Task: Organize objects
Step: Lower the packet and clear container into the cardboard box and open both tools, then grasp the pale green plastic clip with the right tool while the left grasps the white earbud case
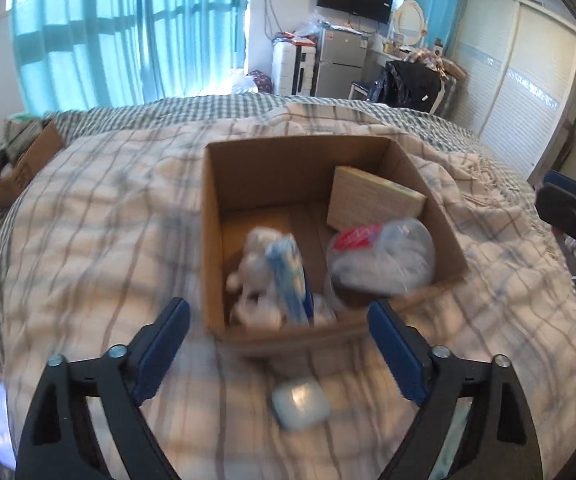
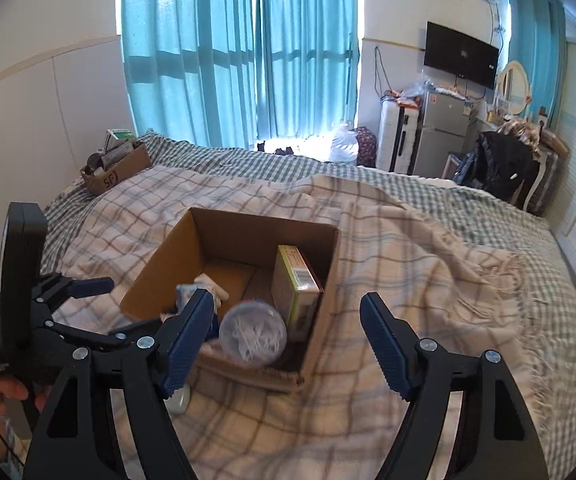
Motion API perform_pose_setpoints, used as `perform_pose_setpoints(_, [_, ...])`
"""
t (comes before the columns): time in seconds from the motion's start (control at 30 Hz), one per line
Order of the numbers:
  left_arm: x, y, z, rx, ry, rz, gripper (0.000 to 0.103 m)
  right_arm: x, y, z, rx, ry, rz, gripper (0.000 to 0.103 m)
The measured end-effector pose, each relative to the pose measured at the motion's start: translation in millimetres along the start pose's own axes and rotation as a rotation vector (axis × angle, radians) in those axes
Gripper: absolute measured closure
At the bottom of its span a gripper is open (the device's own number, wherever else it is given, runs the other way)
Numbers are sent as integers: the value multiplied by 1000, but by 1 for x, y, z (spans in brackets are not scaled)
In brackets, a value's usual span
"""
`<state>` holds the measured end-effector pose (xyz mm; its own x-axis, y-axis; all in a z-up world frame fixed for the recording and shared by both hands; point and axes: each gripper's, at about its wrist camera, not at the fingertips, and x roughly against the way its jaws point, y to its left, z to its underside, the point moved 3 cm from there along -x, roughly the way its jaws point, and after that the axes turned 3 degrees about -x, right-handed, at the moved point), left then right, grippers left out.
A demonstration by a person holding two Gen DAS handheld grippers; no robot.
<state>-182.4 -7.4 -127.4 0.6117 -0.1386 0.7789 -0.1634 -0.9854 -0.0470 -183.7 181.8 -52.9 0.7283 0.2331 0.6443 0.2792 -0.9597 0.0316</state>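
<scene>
An open brown cardboard box (image 1: 215, 216) is seen on the plaid blanket (image 1: 99, 208) of the bed, holding a clear round plastic tub (image 2: 252, 334) and a rectangular paper carton (image 2: 296, 280). A small white case (image 1: 300, 402) lies just before it. Both the left gripper (image 1: 277, 344) and the right gripper (image 2: 285, 338) are held with jaws apart, empty.

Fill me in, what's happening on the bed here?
A person holds a gripper in each hand over a plaid blanket, tidying small items into an open cardboard box. The box already holds a tan carton, a clear tub of cotton swabs and a blue-and-white pack. One small pale case lies on the blanket outside the box, just ahead of the left gripper. The left gripper and right gripper are both open and empty.
</scene>
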Motion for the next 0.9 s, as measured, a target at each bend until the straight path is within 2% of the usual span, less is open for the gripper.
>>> perform_pose_setpoints(0.07, [19,1,13,14,-13,-6,8,21,4,10,26,4,29,27])
perform_pose_setpoints(0.13, [39,1,27,12,-36,-44,7,41,9,25,49,7,58,27])
perform_pose_setpoints(0.23, [55,-2,48,3,-57,-95,3,62,18,53,56,18,60,27])
perform_pose_setpoints(0.3, [60,-3,59,-1,-51,-99,3,67,22,72,66,37,65,27])
perform_pose_setpoints(0.43, [66,-2,83,28,-49,-89,3,59,34,114,121,120,100,27])
perform_pose_setpoints(0.53, [66,-5,97,-16,-34,-109,3,47,39,138,133,174,111,27])
perform_pose_setpoints(0.7, [59,6,105,0,-22,-147,3,30,53,173,246,263,139,27])
perform_pose_setpoints(0.9, [51,12,109,17,1,-124,3,15,61,203,368,350,151,28])
